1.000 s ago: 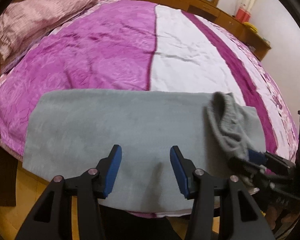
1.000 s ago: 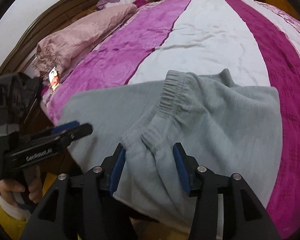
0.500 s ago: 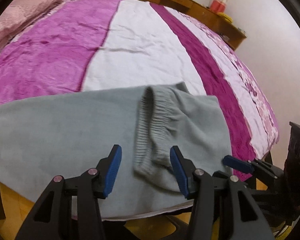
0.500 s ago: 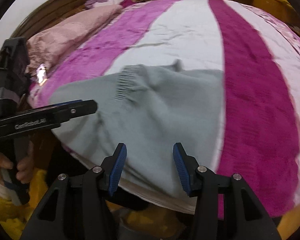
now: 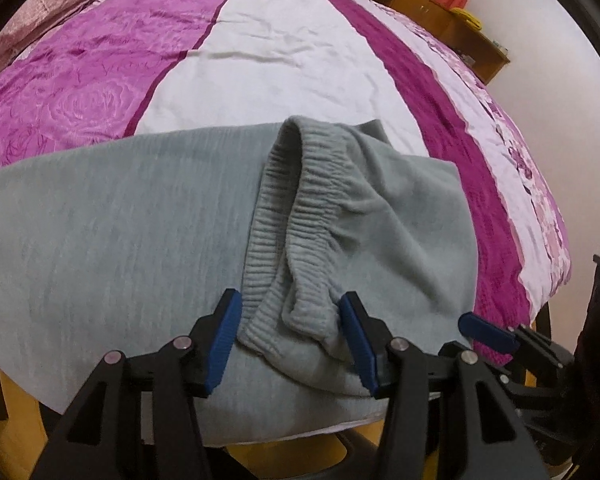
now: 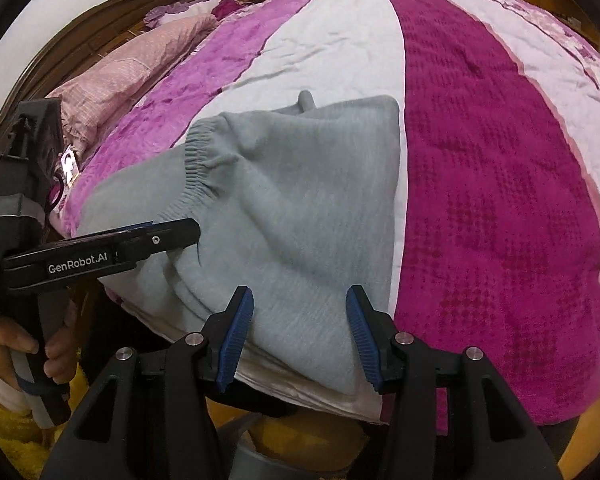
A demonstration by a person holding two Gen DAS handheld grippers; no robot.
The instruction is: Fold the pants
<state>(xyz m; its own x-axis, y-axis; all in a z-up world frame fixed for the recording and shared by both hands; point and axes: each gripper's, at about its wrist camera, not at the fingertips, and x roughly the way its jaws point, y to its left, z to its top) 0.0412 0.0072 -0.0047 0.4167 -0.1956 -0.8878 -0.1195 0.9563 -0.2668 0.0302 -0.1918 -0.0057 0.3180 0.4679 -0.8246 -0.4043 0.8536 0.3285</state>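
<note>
Grey pants [image 5: 120, 220] lie across the near edge of the bed, with the ribbed waistband [image 5: 300, 200] bunched and turned over toward the right end. My left gripper [image 5: 290, 340] is open, its blue pads standing either side of the waistband's near end without pressing it. My right gripper [image 6: 298, 332] is open too, hovering over the pants' [image 6: 300, 200] near right corner at the bed edge. Each gripper shows in the other's view: the right gripper [image 5: 484, 330] at lower right, the left gripper [image 6: 172, 232] at left, held by a hand [image 6: 28, 352].
The bed cover [image 5: 280, 60] has purple, white and magenta stripes. A pink pillow [image 6: 140, 68] lies against the dark headboard [image 6: 80, 40] at the far left. Wooden cabinets [image 5: 460, 12] line the far wall. Yellow floor [image 5: 20, 420] shows below the bed edge.
Both grippers have moved right along the pants and dipped slightly. The left one went from the plain leg fabric to the waistband; the right one went from the waistband to the right corner.
</note>
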